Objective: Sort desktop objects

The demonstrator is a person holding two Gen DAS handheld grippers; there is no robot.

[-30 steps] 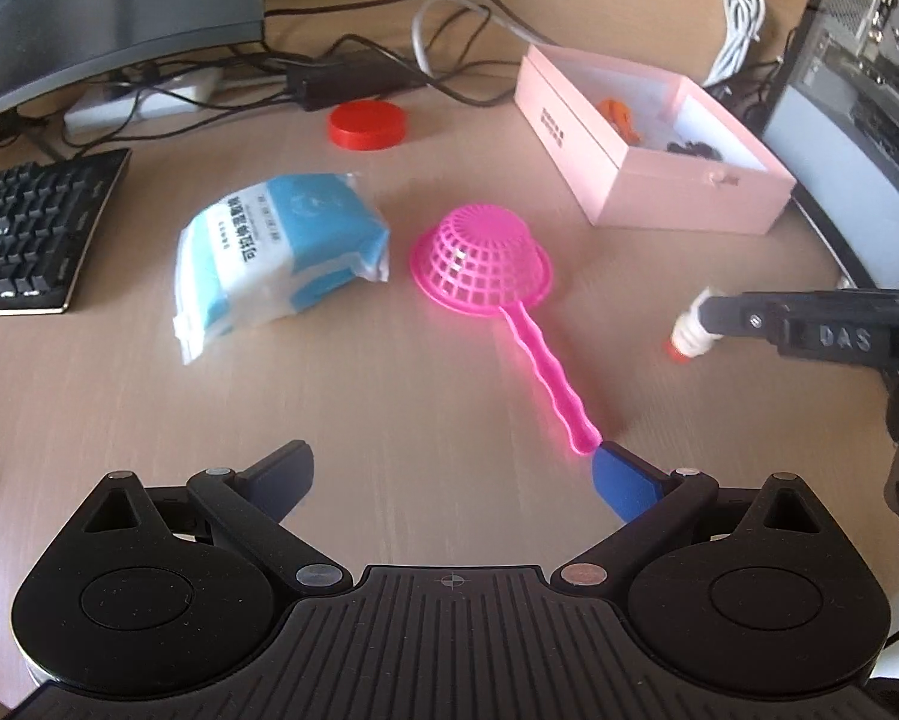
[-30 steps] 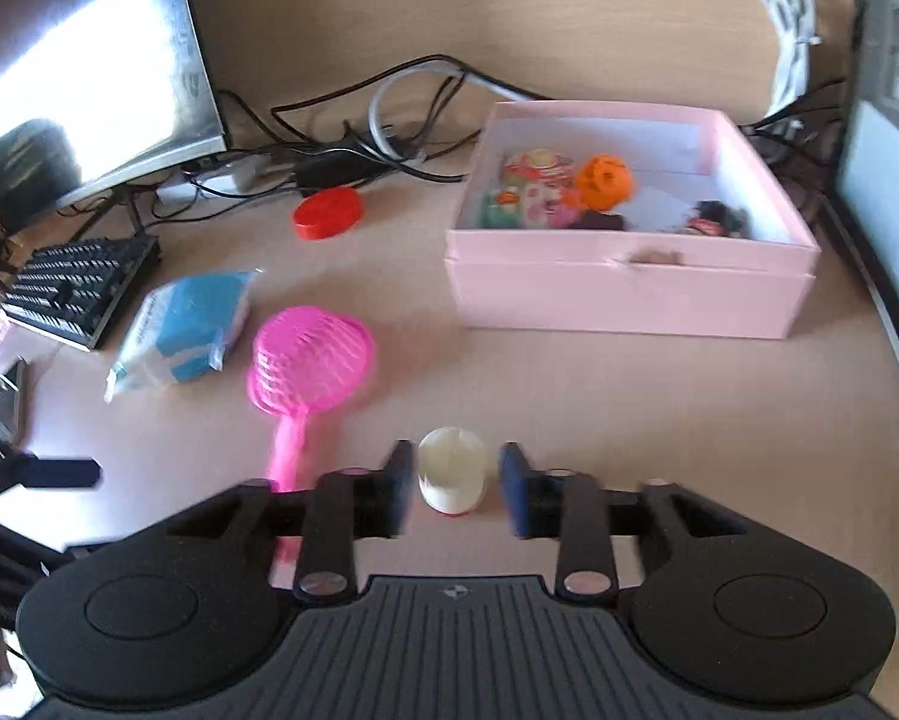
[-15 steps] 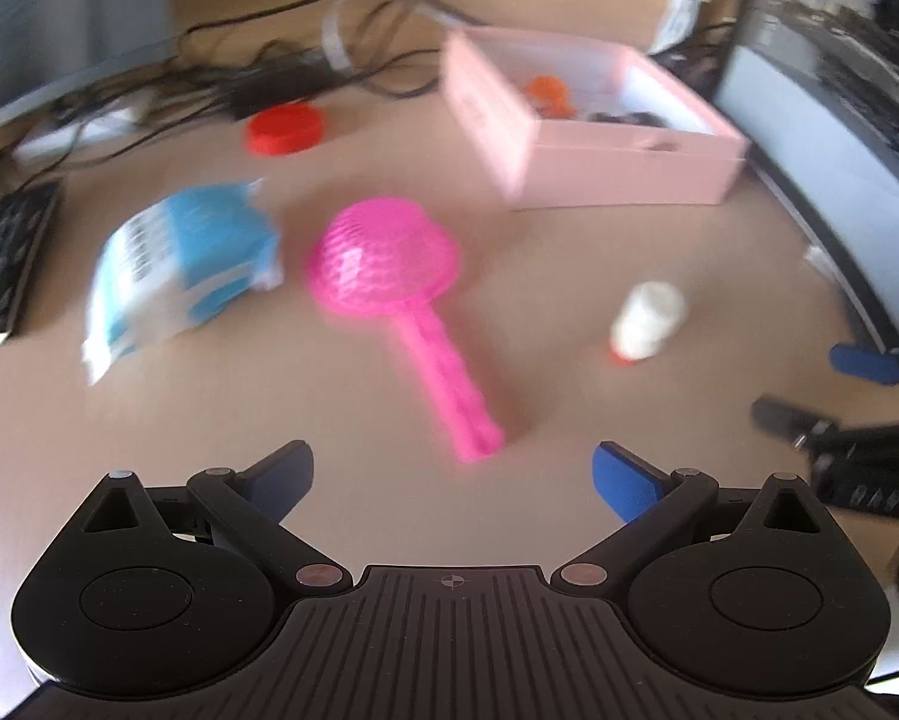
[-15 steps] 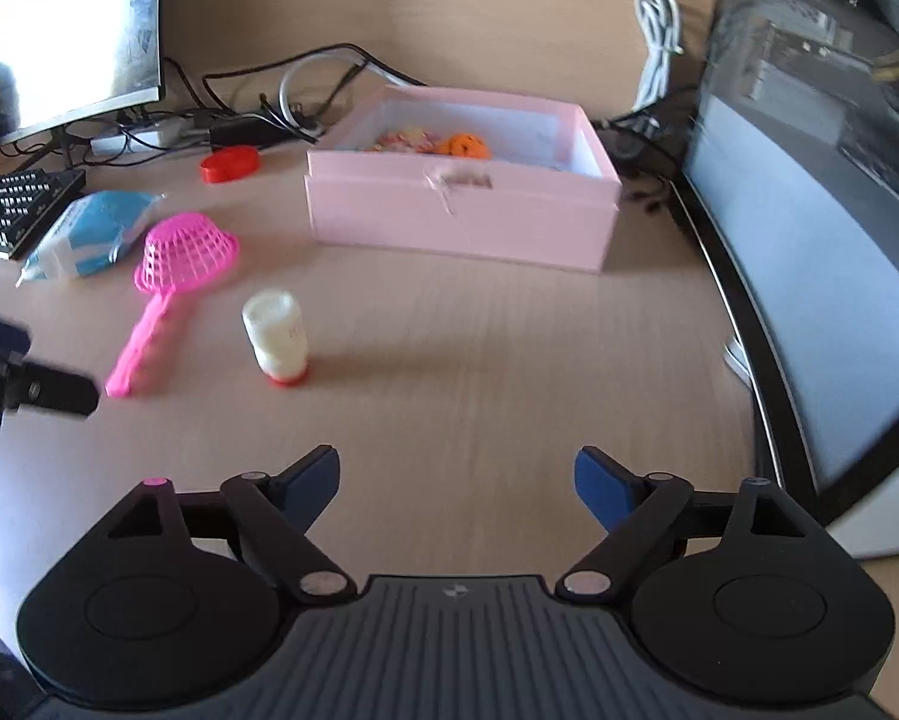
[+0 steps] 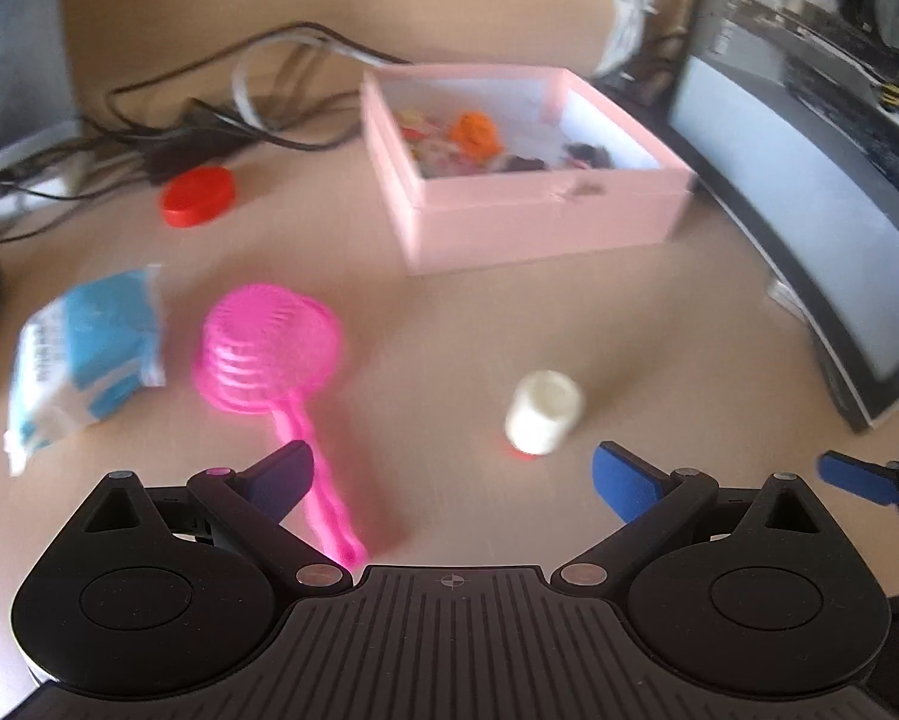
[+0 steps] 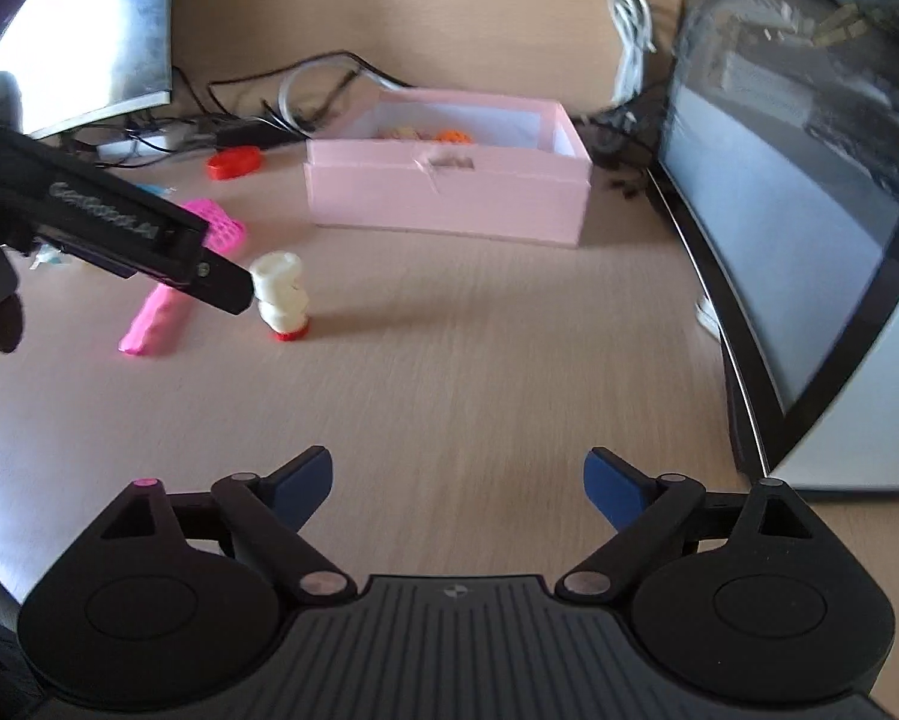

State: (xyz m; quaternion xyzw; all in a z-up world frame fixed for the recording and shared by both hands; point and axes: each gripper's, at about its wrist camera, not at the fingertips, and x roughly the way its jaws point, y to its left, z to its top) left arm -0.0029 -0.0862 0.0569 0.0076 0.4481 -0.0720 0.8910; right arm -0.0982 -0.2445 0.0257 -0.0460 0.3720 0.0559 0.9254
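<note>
Left gripper (image 5: 452, 477), fingers spread, points at white bottle (image 5: 544, 412).

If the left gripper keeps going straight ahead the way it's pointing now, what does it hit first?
Probably the small white bottle: it stands on the desk just ahead of the open left gripper, slightly right of centre. The pink strainer lies off to the left. Blur makes depth uncertain.

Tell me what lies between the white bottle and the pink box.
Nothing: in the right wrist view, only bare desk separates the white bottle from the pink box.
</note>
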